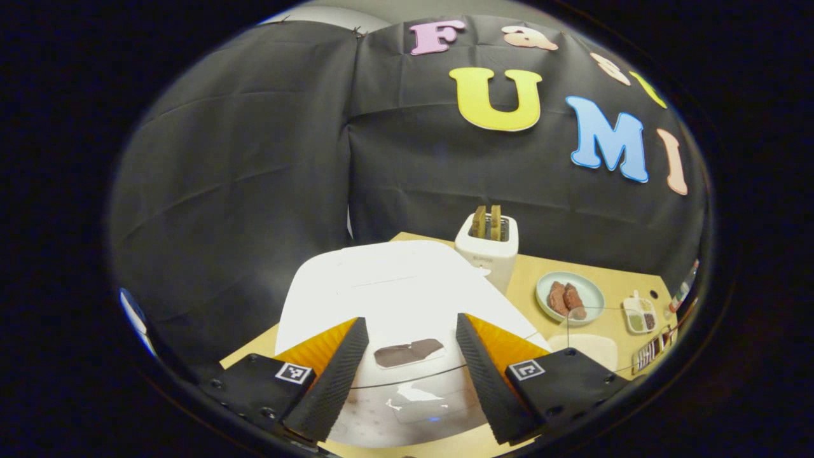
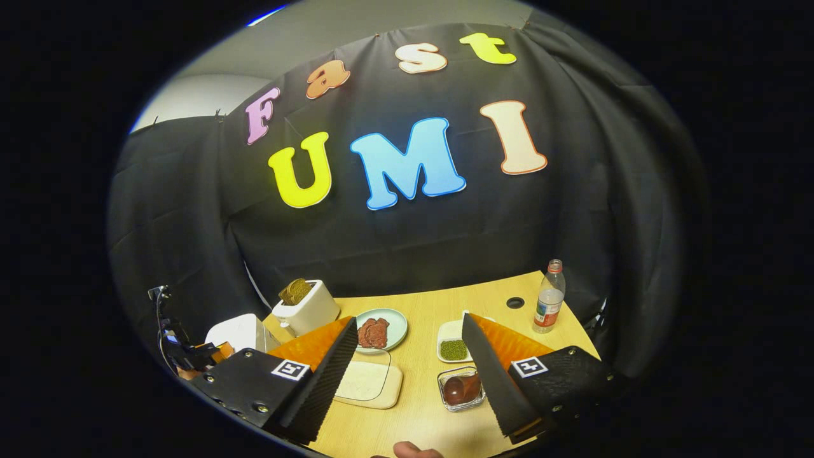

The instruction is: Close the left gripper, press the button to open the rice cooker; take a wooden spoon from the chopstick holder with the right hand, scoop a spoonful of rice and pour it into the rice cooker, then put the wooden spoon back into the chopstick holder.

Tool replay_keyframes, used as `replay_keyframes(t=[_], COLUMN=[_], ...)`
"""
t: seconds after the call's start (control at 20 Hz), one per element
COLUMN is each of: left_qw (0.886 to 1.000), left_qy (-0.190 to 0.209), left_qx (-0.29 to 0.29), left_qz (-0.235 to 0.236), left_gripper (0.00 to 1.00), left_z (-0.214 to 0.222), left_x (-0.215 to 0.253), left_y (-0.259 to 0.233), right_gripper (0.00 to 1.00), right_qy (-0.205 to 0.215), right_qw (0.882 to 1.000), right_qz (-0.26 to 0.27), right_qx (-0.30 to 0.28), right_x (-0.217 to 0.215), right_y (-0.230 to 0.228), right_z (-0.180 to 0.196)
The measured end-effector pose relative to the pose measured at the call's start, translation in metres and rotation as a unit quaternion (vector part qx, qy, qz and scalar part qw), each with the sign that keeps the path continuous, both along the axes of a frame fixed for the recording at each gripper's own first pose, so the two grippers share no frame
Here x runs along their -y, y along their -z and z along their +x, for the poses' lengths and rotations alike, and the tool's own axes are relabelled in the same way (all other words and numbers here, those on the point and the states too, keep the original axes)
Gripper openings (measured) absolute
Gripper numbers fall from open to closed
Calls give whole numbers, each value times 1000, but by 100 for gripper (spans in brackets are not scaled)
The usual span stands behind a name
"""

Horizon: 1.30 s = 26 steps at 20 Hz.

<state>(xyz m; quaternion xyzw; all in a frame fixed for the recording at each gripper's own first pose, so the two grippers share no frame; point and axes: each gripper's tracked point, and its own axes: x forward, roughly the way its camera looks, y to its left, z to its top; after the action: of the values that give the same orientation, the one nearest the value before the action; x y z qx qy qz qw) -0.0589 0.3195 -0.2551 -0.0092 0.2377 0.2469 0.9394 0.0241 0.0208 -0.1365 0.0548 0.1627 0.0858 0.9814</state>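
Found the task at its very start: rice cooker (image 1: 394, 299) sat with lid down on the surface (image 1: 636, 289), left claw (image 1: 412, 375) hovering spread above it. Held the right claw (image 2: 410, 375) spread and empty too; pressing, scooping, pouring all remained.

Both views are dim overall, the black cloth wall soaking up most of the light. Light seems to fall from above: the white cooker (image 1: 394, 299) lid is blown out, nearly featureless, and its front panel carries small bright glints. The table (image 2: 432, 312) is evenly lit with only soft, faint shadows beside the toaster (image 2: 306, 308) and bottle (image 2: 548, 298). Fisheye distortion bends the table edge and stretches everything near the rim, where detail smears. The fingers (image 1: 331, 378) look fairly sharp; small dishes at the far right of the left gripper view are blurred.
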Motion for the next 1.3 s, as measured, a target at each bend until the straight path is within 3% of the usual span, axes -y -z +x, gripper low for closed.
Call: replay_keyframes(t=[0.2, 0.3, 0.45, 0.5, 0.65, 0.75, 0.8, 0.85, 0.95, 1.2, 1.3], left_qw=[997, 991, 977, 971, 952, 946, 945, 943, 939, 941, 942], left_qy=[44, 78, 125, 140, 194, 216, 220, 227, 244, 233, 229], left_qx=[59, 95, 165, 187, 231, 237, 238, 238, 238, 244, 243], left_qz=[36, 50, 56, 54, 46, 43, 42, 41, 44, 8, 13], left_gripper=[94, 99, 93, 99, 93, 99, 96, 94, 99, 99, 93], left_z=[22, 38, 57, 60, 68, 74, 76, 79, 82, 88, 85], left_x=[40, 72, 129, 148, 209, 239, 249, 260, 278, 277, 270], left_y=[-60, -103, -178, -201, -259, -273, -276, -279, -284, -287, -288], right_gripper=[100, 99, 99, 99, 99, 99, 96, 99, 99, 99, 99], right_qy=[0, 3, 15, 17, 24, 25, 26, 28, 29, 19, 19], right_qw=[998, 996, 992, 991, 988, 988, 987, 986, 985, 986, 987], right_qz=[-27, -34, -44, -45, -48, -48, -47, -47, -49, -46, -42], right_qx=[50, 80, 118, 127, 142, 147, 150, 155, 160, 157, 154], right_x=[2, 0, -1, -1, -2, 0, 1, 2, 2, -12, -14], right_y=[-29, -49, -82, -93, -117, -129, -136, -141, -148, -151, -150], right_z=[2, 1, 0, 0, 1, 4, 8, 12, 18, 20, 21])
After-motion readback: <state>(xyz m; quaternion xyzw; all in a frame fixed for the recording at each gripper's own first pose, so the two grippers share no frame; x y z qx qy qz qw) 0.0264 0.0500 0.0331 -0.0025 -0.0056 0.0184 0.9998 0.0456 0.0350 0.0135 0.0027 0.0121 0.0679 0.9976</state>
